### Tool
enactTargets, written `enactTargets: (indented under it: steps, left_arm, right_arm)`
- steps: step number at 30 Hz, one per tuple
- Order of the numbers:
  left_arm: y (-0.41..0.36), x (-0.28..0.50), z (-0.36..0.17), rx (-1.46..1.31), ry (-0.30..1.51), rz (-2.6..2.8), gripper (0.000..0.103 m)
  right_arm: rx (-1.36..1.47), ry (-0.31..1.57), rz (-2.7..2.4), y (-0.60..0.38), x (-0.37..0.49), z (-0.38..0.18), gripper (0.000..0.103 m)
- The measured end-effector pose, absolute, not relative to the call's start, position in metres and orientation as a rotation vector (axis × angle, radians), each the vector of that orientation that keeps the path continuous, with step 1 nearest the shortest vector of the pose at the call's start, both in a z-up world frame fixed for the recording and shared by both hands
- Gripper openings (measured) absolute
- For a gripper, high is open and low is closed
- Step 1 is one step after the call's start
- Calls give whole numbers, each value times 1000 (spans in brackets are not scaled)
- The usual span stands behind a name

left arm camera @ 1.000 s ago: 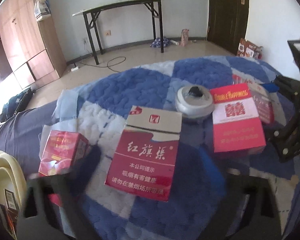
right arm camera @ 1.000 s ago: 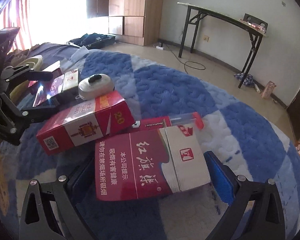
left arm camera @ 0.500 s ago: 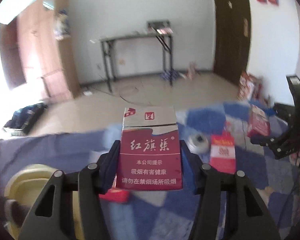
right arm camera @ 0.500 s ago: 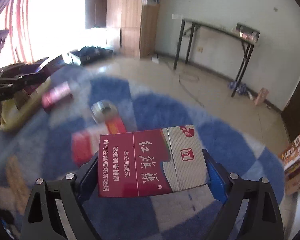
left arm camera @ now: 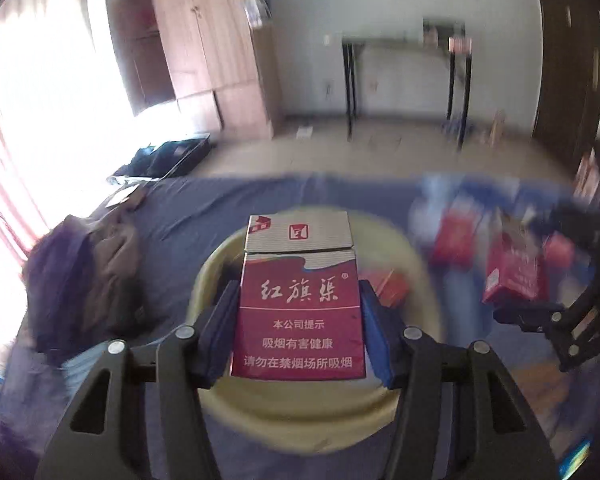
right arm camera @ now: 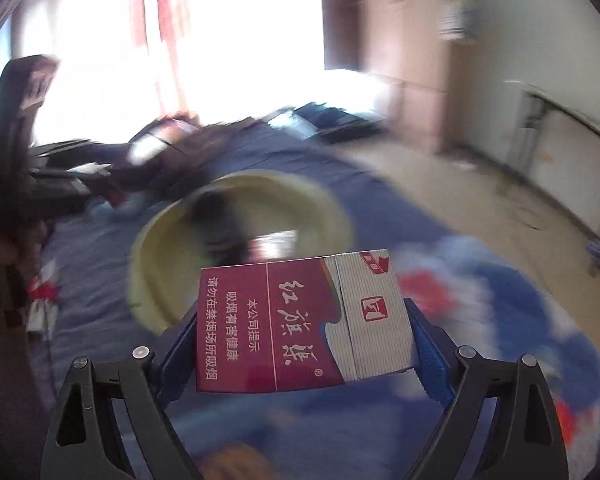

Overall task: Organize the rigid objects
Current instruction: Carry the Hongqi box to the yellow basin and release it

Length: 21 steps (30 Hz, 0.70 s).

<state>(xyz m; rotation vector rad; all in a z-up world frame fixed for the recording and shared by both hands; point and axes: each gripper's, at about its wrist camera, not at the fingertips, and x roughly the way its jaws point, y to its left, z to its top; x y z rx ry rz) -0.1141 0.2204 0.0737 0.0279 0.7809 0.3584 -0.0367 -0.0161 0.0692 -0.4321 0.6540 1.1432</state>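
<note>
Two red cig cartons (left arm camera: 299, 312) (right arm camera: 300, 324), one clamped in each gripper's fingers—left (left arm camera: 300, 334), right (right arm camera: 304, 344)—above one yellow basin (left arm camera: 414, 256).

Both the left gripper (left arm camera: 299, 322) and the right gripper (right arm camera: 302, 336) have black angular frames, silver screws and blue finger pads (left arm camera: 374, 332).

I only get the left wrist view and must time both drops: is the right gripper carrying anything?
Observer: Yes, the right gripper is shut on a red-and-silver pack.
Operator: Held which way?
Observer: Sideways, pads on its short ends, silver lid toward the right finger.
Operator: Over the basin yet?
Observer: Seemingly not; the yellow basin lies ahead, up-left of the pack in that view.
</note>
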Motion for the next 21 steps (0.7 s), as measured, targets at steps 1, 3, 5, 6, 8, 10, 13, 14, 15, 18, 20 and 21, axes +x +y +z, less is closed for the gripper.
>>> enactTargets:
  steps: [1,3,5,6,8,10,13,14,15,18,20,21]
  left_arm:
    - [230,-117,67,7,804,352,58]
    - [248,-118,58,-70,800,356,58]
    - [256,-111,53,-129,793,347,58]
    - [262,-103,48,-160,791,329,58]
    - [270,-93,39,-198,802,313,57]
    - [269,-77,27,-232,819,279,57]
    - [264,-58,13,-224,872,284,57]
    - [263,-51,9,-222,884,286,57]
    - [264,-47,6,-222,888,287,57]
    - [263,-40,5,-214,870,305,58]
    - [262,-37,4,-199,855,310,60]
    - [262,-36,4,-201,852,303,65]
  right_arm:
    - [-489,668,1166,4,-48,64,91]
    - [-588,703,1192,34,-68,50,91]
    - [-656,748,1179,54,-78,32,91]
    - [-671,766,1179,62,-80,28,91]
    - [-711,797,1162,78,-78,14,91]
    - [-722,815,1136,93,-71,5,91]
    - [-707,819,1131,109,-54,-6,91]
    - [-703,803,1125,114,-52,-6,91]
    - [-707,795,1121,117,-50,-8,91]
    - [-712,761,1117,127,-48,-10,91]
    - [-686,760,1127,131,-46,-11,91]
    - [-677,764,1136,131,-46,-12,92]
